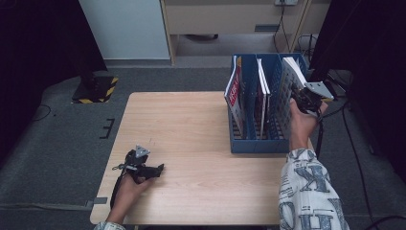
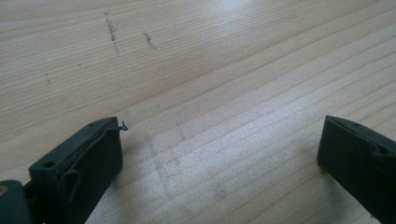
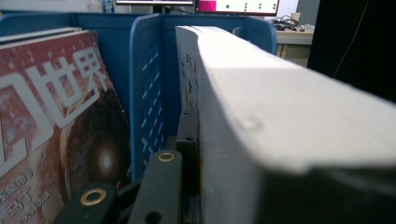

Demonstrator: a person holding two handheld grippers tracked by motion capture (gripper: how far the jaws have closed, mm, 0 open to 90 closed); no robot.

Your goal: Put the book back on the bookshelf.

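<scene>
Right now it's all about the thick white-edged book (image 3: pixel 280 126), standing upright in the right-hand compartment of the blue file rack (image 1: pixel 249 143) at the table's far right corner. Clamped on it is the right gripper (image 1: pixel 300 98): in the right gripper view one black jaw lies flat against the book's left cover and the page block sits between the jaws, a firm grasp. Next door, past a perforated blue divider (image 3: pixel 147 93), a red-covered magazine (image 3: pixel 56 126) leans in its own slot, and another red magazine (image 1: pixel 234 93) stands in the leftmost compartment. Over at the near left of the wooden table (image 1: pixel 191 124), the left gripper (image 1: pixel 160 167) rests low, jaws spread wide over bare wood, holding nothing.
</scene>
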